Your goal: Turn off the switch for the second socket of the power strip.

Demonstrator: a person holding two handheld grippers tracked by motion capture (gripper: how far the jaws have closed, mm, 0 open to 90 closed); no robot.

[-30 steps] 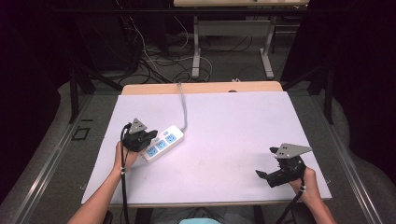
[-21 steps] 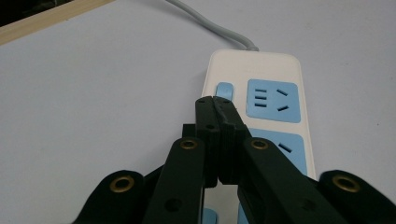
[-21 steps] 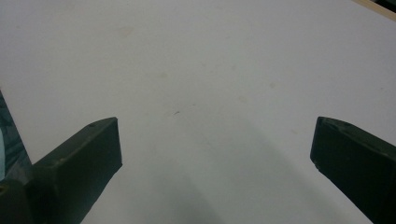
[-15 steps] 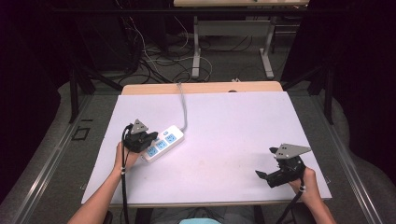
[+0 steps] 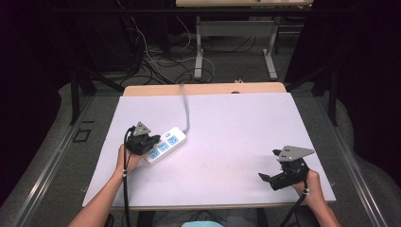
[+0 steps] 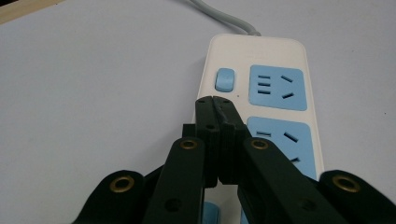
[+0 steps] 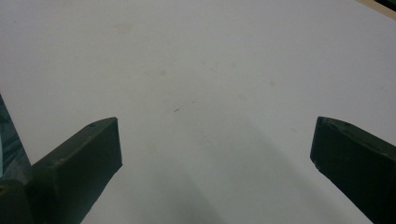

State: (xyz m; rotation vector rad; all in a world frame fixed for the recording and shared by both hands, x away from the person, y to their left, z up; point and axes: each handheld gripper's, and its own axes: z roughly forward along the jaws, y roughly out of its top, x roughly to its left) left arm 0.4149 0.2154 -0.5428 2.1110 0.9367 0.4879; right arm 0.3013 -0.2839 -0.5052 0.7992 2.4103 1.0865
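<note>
White power strip (image 6: pixel 261 93) lies under the closed left tool (image 6: pixel 215 100).

Only obstacle on the white table sheet (image 5: pixel 227 137): the white power strip with blue sockets (image 5: pixel 166 143) at the left, its grey cable (image 5: pixel 185 106) running off the far edge. The left gripper (image 6: pixel 215 100), jaws together, sits over the strip near its blue switch (image 6: pixel 225 79). The middle and right of the sheet are bare; the wide-apart right gripper (image 5: pixel 267 178) has free passage ahead.
</note>
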